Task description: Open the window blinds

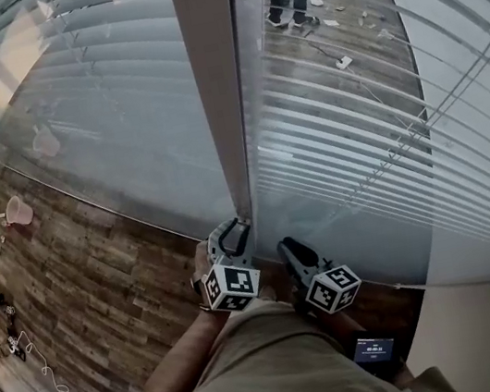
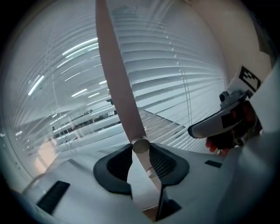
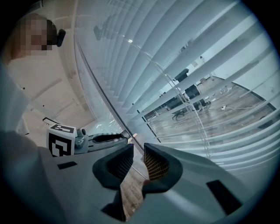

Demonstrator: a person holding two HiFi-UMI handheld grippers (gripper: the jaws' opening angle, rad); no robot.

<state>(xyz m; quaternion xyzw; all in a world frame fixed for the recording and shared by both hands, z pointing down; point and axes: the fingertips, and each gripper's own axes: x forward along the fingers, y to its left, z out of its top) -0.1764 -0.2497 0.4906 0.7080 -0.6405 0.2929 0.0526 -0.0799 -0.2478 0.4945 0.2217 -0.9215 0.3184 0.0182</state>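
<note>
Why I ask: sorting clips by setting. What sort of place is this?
Probably an office interior: horizontal slat blinds over a glass partition, wood-plank flooring, and what look like desks and chairs beyond the glass.

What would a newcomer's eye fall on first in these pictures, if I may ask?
The pale beige round tilt wand stands out first, hanging down the middle of the scene with its lower end clamped in the left claw. Around it, white horizontal blind slats fill the background, and brown wood-plank flooring shows at the lower left of the head view.
</note>
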